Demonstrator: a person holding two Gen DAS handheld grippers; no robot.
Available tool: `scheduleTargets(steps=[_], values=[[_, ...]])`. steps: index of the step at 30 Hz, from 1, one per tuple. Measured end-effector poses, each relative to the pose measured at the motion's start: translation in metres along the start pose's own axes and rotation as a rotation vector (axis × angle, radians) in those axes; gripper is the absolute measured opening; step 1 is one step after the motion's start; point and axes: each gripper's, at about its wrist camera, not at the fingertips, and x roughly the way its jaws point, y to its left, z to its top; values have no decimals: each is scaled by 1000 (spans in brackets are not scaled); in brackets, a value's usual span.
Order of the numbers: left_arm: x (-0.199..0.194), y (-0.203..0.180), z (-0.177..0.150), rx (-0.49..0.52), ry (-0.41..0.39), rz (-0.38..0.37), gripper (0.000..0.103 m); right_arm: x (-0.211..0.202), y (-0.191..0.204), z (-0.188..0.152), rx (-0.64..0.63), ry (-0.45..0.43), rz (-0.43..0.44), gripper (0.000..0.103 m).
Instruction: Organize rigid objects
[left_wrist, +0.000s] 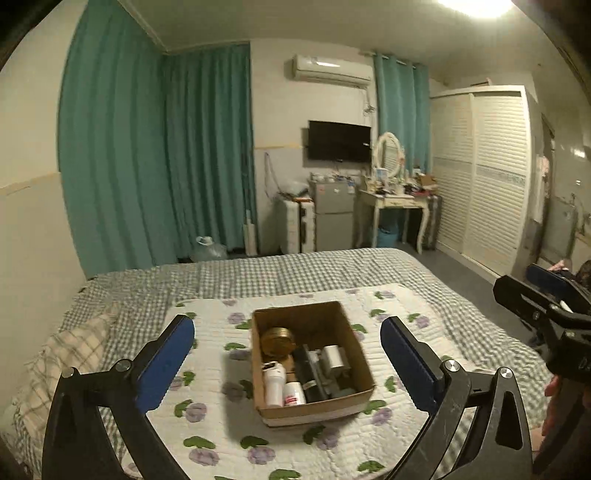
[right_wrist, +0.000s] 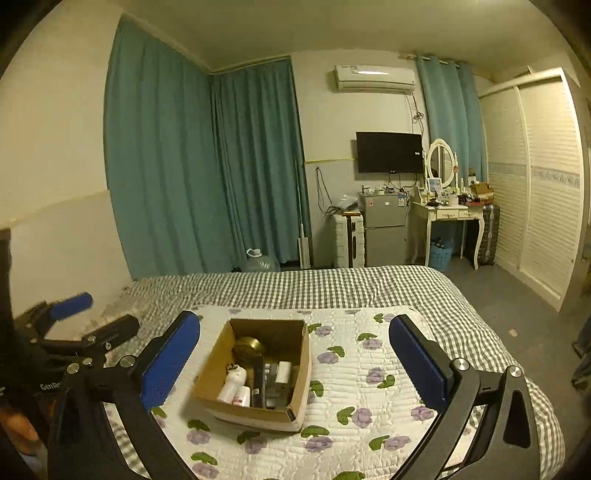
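1. On the bed, a floral quilt (left_wrist: 332, 435) carries an open cardboard box (left_wrist: 364, 397), roughly centred ahead of both cameras.
2. Inside the box lie the rigid objects: a round gold tin (left_wrist: 277, 340) at the far left, two white bottles (left_wrist: 275, 384) near left, a long dark item (left_wrist: 308, 373) down the middle, and a small white-and-silver piece (left_wrist: 335, 356) to the right. Nothing rigid shows loose on the quilt.
3. The left claw (left_wrist: 288, 363) is spread wide with nothing between its blue pads; it hovers above the quilt, framing the box.
4. The right claw (right_wrist: 295, 363) is likewise gaping and empty, held over the quilt with the box slightly left of its centre.
5. This layout suits either a box about to be unpacked and sorted or one already filled, so no single move is certain.
6. Any grasp here would go best from above, pads aligned across a bottle's narrow width, and steadied against the soft, yielding bedding.
7. Crowded contents call for taking the most exposed item and avoiding the cardboard walls.
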Motion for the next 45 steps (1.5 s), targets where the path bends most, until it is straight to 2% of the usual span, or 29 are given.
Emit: scheduleTargets(steps=[6,12,17,30,45], values=[[-4,-4,-24,43,-64,59,103,25,11,-32,-46,40,-12,103],[0,-4,-48,16,-48,65,103,47,11,-51,-35,101,-21,103],[5,-7,-51,33,-52,83,103,51,18,-56,-48,94,-11,103],[9,12,-51,-70,-14,67,103,55,17,-62,-42,108,-6,103],[11,7,-53,-45,-13,55,103,57,21,-66,-67,113,-23,103]])
